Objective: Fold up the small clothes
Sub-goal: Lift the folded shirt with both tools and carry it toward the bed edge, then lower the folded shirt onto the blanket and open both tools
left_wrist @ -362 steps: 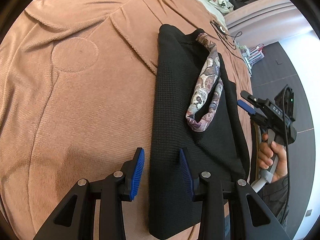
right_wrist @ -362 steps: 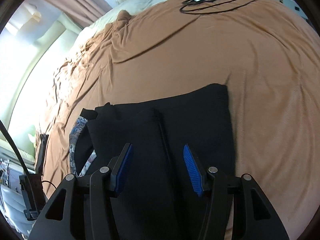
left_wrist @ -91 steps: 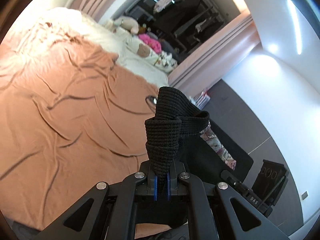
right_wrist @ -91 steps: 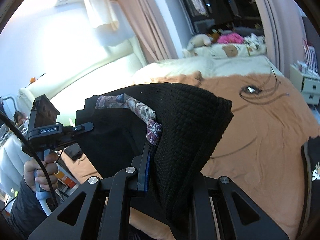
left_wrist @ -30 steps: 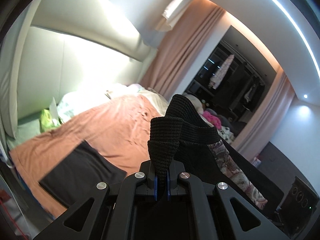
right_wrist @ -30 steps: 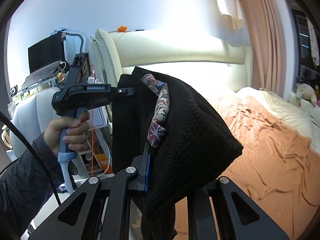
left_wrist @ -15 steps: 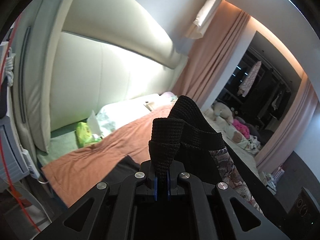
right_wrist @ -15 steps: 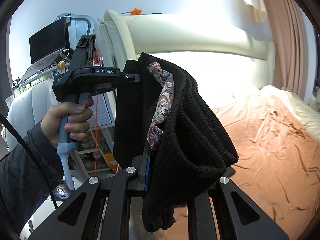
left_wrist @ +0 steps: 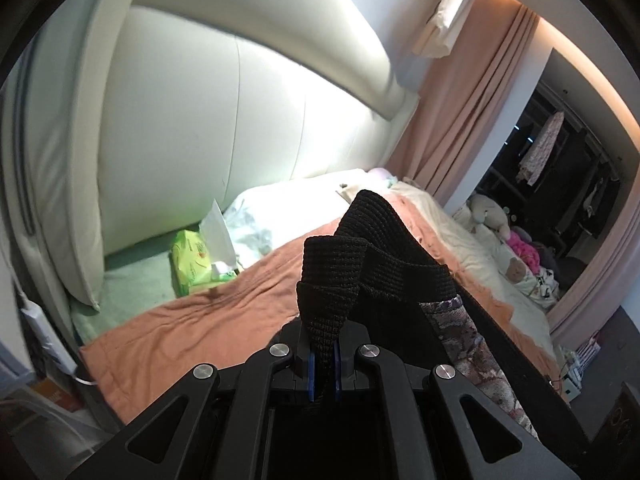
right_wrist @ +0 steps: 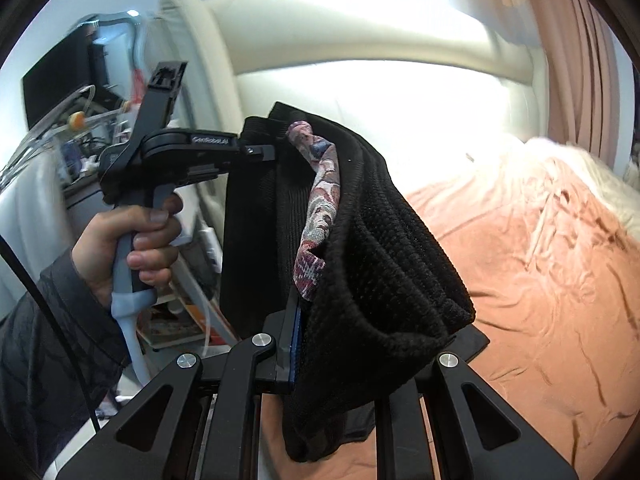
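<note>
A black knit garment with a patterned collar band hangs in the air between both grippers, above the bed. My left gripper is shut on one bunched corner of it. My right gripper is shut on another corner, where the garment drapes over the right finger and hides it. In the right wrist view the left gripper holds the garment's far top edge, gripped by a hand. The patterned band runs down the fold.
The bed with an orange-brown cover lies below, its white padded headboard behind. A green tissue pack sits near the pillow. A dark folded garment lies on the cover. Shelves and cables stand at the left.
Both grippers have swung left with the garment held up, so the headboard and bedside fill more of the views. The grips have not changed.
</note>
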